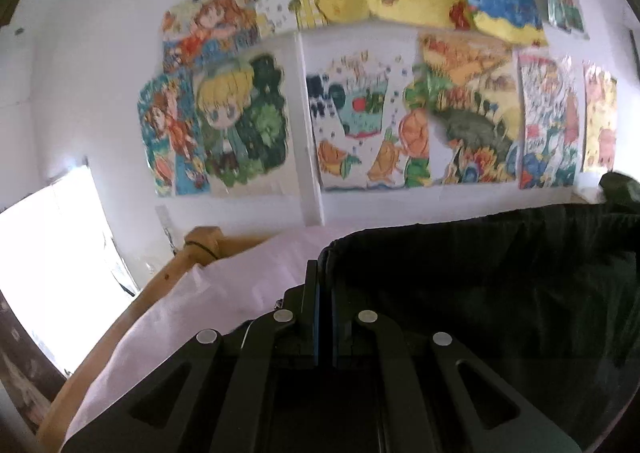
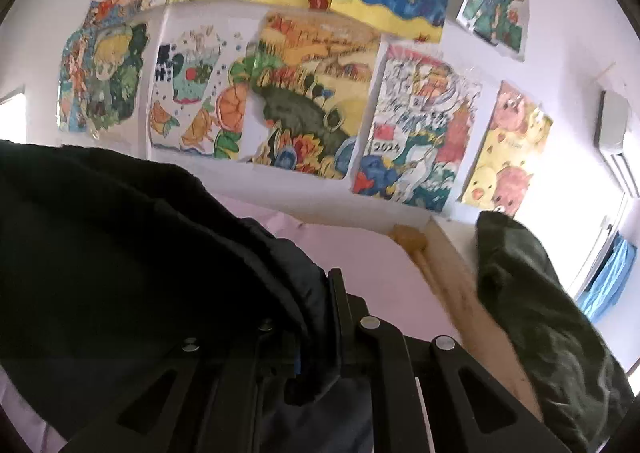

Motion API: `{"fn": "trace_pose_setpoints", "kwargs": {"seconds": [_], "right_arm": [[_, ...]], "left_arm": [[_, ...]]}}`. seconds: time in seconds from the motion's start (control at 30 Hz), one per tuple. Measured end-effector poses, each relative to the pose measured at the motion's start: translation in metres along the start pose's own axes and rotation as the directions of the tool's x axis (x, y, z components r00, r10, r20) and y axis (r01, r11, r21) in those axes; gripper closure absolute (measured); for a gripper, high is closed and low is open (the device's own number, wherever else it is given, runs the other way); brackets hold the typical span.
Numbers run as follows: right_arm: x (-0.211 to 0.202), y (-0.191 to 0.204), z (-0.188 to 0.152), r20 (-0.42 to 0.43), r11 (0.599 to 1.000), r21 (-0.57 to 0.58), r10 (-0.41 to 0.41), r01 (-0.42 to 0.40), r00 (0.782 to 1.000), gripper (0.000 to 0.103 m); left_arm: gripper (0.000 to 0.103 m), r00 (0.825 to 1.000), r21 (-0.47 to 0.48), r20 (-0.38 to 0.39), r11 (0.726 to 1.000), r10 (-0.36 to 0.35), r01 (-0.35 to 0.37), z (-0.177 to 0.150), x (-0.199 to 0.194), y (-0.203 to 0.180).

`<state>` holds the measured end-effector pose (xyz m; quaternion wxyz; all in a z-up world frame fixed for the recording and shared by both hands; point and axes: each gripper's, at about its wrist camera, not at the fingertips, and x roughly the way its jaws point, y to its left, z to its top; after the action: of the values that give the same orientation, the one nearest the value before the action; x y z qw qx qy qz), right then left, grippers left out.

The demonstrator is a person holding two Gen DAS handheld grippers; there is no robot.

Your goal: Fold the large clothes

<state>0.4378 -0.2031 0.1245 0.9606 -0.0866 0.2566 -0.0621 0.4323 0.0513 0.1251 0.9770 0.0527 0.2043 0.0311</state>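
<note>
Your left gripper (image 1: 326, 285) has its fingers pinched together on the edge of the black garment (image 1: 480, 285), which stretches away toward 3 o'clock over the pink sheet (image 1: 240, 285). Your right gripper (image 2: 324, 293) is clamped on the same garment (image 2: 140, 253); there the cloth bunches from 9 o'clock across the left finger. A dark green cloth (image 2: 540, 313) lies at 4 o'clock by the wooden bed rail (image 2: 440, 273). Children's drawings (image 2: 312, 93) cover the wall at 12 o'clock.
</note>
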Motion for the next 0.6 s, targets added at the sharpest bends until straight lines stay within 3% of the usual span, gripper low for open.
{"fn": "trace_pose_setpoints", "kwargs": {"seconds": [0.47,0.6], "right_arm": [[0.099,0.009,-0.038,-0.157,0.999,0.017,0.039,-0.037,0.987,0.091],[0.115,0.014,-0.041,-0.180,0.999,0.015,0.047,-0.045,0.983,0.091]], "left_arm": [[0.100,0.991,0.097,-0.132,0.995,-0.014,0.027,-0.035,0.101,-0.026],[0.100,0.983,0.057,-0.181,0.997,-0.043,0.054,-0.042,0.118,-0.020]]}}
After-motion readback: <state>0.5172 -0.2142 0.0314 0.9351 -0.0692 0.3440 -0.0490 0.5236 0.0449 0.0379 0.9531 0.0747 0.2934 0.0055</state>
